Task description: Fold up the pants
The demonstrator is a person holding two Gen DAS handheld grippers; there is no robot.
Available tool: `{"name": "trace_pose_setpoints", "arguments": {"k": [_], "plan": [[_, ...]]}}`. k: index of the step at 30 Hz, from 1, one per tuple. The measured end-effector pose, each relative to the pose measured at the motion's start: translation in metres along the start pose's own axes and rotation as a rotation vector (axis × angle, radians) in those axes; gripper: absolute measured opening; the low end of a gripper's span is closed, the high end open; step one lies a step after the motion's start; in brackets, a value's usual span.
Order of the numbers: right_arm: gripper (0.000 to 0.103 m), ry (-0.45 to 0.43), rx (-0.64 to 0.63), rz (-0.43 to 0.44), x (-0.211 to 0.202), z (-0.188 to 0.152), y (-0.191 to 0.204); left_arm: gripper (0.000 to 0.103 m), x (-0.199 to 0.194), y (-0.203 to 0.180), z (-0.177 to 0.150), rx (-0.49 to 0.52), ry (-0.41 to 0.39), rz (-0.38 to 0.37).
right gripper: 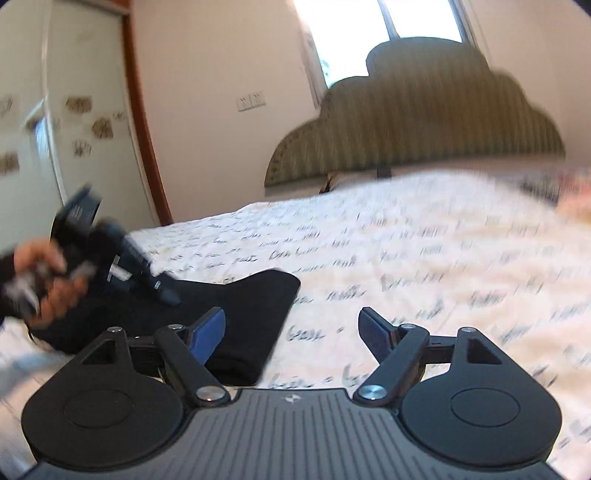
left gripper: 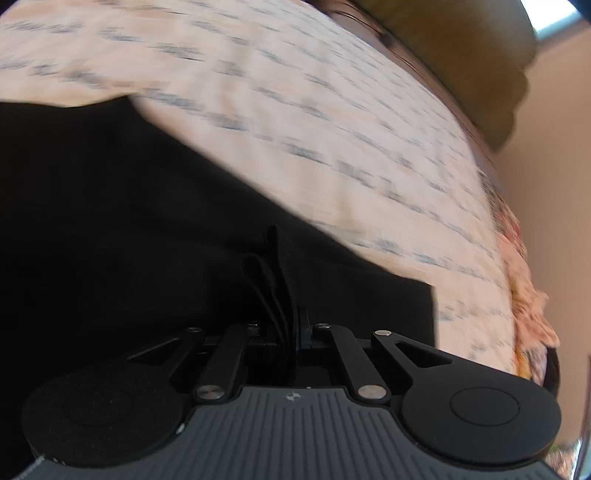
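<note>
The black pants (left gripper: 147,221) lie on the bed and fill the lower left of the left wrist view. My left gripper (left gripper: 284,325) is shut on a bunch of several folded layers of their fabric, which stick up between its fingers. In the right wrist view the pants (right gripper: 255,306) form a folded black stack at the left. A hand (right gripper: 48,280) holds the left gripper (right gripper: 168,293) with its tip down on them. My right gripper (right gripper: 291,317) stands open just above the sheet. Its left finger (right gripper: 212,328) is beside the stack's edge, and nothing lies between the pads.
The bed sheet (right gripper: 406,258) is white with dark script print. An olive scalloped headboard (right gripper: 424,122) rises behind it under a window (right gripper: 384,22). A white door (right gripper: 55,129) stands at the left. A floral cloth (left gripper: 524,295) lies at the bed's right edge.
</note>
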State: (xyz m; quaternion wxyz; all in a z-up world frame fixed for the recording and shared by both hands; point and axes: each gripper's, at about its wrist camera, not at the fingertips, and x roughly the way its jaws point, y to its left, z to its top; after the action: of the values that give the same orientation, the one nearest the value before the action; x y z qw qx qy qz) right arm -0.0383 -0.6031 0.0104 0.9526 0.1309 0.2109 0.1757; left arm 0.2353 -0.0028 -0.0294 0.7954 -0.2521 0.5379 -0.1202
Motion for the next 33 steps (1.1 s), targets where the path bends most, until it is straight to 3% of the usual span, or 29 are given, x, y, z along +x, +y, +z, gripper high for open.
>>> {"name": "trace_pose_setpoints", "arguments": {"k": [4, 7, 9, 10, 15, 21, 23, 25, 27, 29, 31, 33], "plan": [[0.079, 0.053, 0.146, 0.092, 0.02, 0.007, 0.009, 0.007, -0.027, 0.019, -0.005, 0.006, -0.044, -0.005], [0.079, 0.081, 0.088, 0.107, 0.034, 0.008, 0.038, 0.008, -0.04, 0.023, -0.009, 0.039, -0.079, -0.008], [0.079, 0.107, 0.045, 0.121, 0.041, 0.004, 0.055, 0.015, -0.032, 0.03, -0.013, 0.047, -0.044, 0.01], [0.079, 0.122, 0.031, 0.134, 0.046, 0.004, 0.063, 0.02, -0.029, 0.035, -0.014, 0.049, -0.039, -0.007], [0.079, 0.222, 0.025, 0.174, 0.077, -0.008, 0.096, 0.022, -0.029, 0.048, -0.01, 0.004, -0.018, -0.125], [0.079, 0.337, 0.107, 0.214, 0.115, -0.013, 0.112, 0.032, -0.041, 0.06, -0.009, -0.001, -0.001, -0.166], [0.079, 0.368, 0.146, 0.213, 0.125, -0.013, 0.114, 0.034, -0.052, 0.059, -0.01, 0.011, -0.006, -0.134], [0.079, 0.384, 0.165, 0.212, 0.132, -0.012, 0.117, 0.043, -0.067, 0.055, -0.013, 0.045, -0.032, -0.069], [0.079, 0.394, 0.165, 0.209, 0.137, -0.012, 0.122, 0.071, -0.09, 0.048, -0.019, 0.117, -0.101, 0.021], [0.079, 0.403, 0.148, 0.213, 0.141, -0.013, 0.13, 0.081, -0.113, 0.041, -0.028, 0.21, -0.208, 0.136], [0.079, 0.419, 0.124, 0.216, 0.146, -0.013, 0.141, 0.081, -0.13, 0.038, -0.037, 0.291, -0.295, 0.236], [0.079, 0.431, 0.105, 0.227, 0.152, -0.014, 0.153, 0.081, -0.143, 0.043, -0.044, 0.319, -0.331, 0.292]]}}
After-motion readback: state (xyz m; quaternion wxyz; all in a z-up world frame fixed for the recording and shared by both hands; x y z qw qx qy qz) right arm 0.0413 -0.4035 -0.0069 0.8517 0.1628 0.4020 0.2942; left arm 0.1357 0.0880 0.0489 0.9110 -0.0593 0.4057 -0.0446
